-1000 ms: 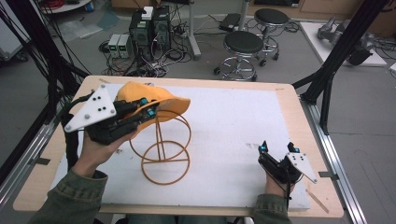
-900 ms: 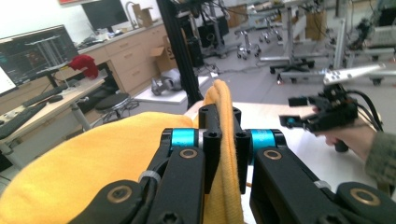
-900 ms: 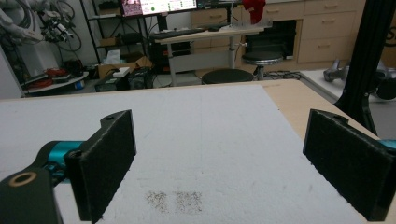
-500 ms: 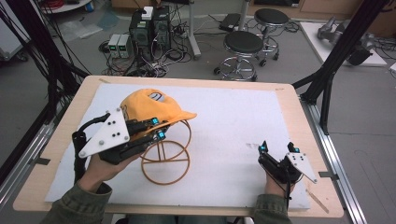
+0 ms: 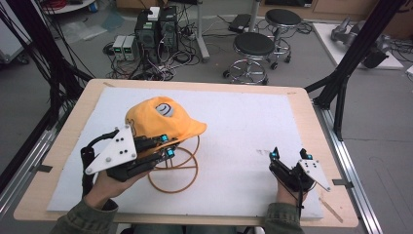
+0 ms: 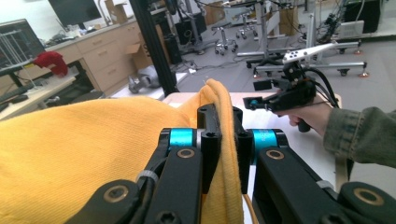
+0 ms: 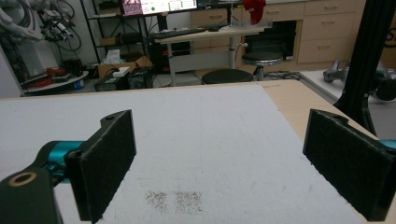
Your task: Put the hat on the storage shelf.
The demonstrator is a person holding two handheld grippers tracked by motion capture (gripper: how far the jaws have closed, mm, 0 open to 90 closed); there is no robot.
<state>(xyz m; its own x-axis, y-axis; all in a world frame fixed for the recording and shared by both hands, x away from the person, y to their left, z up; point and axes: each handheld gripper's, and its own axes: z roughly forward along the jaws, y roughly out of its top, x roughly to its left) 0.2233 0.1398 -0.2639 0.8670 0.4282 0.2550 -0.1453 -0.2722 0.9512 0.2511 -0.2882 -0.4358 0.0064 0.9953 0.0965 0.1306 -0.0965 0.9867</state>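
Orange fabric is pinched between the jaws of the left gripper (image 5: 165, 146): it is the rim of a baseball cap (image 5: 158, 119) with a pale round emblem on its crown. The cap sits over the top of an orange wire stand (image 5: 174, 168) (a ring base with curved uprights), left of centre on the white mat (image 5: 243, 122) that covers the wooden worktop (image 5: 73, 126). In the left gripper view the jaws of the left gripper (image 6: 224, 135) are clamped on a fold of the cap (image 6: 70, 154), the cloth bunched up between them.

At the near right of the mat, the right gripper (image 5: 287, 158) rests low in the person's hand, well apart from the cap and the stand. In the right gripper view its jaws stand wide apart with nothing between them, and a small dark smudge (image 7: 175, 199) marks the mat (image 7: 210, 135) just ahead.
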